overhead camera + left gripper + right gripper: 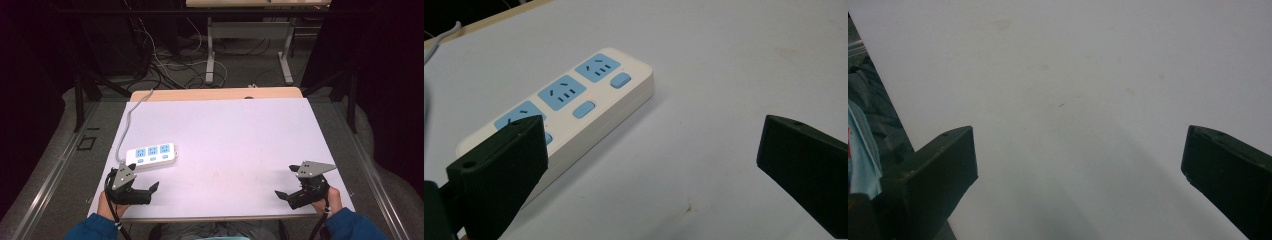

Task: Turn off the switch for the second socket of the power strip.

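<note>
A white power strip (151, 154) with three blue sockets lies on the white table top (225, 140) at the near left; its grey cable (126, 127) runs off toward the far left corner. My left gripper (144, 176) rests just in front of the strip, open, with nothing between its fingers. In the left gripper view the power strip (574, 105) lies beyond the left jaw, and the left gripper (649, 135) stands wide over bare table. My right gripper (286, 181) sits near the front right edge, open and empty. In its own view the right gripper (1078, 145) spans bare white table.
The wooden table edge (215, 93) shows at the far side. Beyond it stand another table's legs (211, 55) and tangled cables (165, 65) on the floor. Blue sleeves (352, 225) come in at the bottom. The table's near edge (893, 105) runs along the left of the right gripper view.
</note>
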The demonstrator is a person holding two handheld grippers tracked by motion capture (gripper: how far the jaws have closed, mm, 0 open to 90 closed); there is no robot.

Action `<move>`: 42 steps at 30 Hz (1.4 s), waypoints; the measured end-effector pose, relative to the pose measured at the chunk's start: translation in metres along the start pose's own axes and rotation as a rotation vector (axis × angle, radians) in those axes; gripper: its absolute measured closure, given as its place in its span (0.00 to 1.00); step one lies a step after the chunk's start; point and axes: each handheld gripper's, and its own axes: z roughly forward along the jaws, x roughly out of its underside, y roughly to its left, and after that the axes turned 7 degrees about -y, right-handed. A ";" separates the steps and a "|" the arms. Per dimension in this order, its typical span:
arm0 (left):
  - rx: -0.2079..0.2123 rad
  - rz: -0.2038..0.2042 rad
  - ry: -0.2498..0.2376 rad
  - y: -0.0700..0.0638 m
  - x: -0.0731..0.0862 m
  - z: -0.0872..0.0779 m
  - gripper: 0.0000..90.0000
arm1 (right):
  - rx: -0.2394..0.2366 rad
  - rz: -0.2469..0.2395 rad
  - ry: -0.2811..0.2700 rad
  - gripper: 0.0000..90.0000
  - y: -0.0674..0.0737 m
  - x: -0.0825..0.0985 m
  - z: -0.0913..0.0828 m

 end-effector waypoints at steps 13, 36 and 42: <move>0.000 -0.022 0.044 0.002 -0.001 0.002 0.00 | 0.012 -0.004 -0.017 0.02 -0.001 0.001 -0.001; -0.048 -0.010 0.102 0.006 -0.014 0.005 0.00 | 0.013 -0.021 -0.007 0.02 0.000 0.001 0.000; -0.054 -0.013 0.101 0.009 -0.018 0.010 0.00 | -0.006 -0.024 0.003 0.02 0.000 0.001 0.000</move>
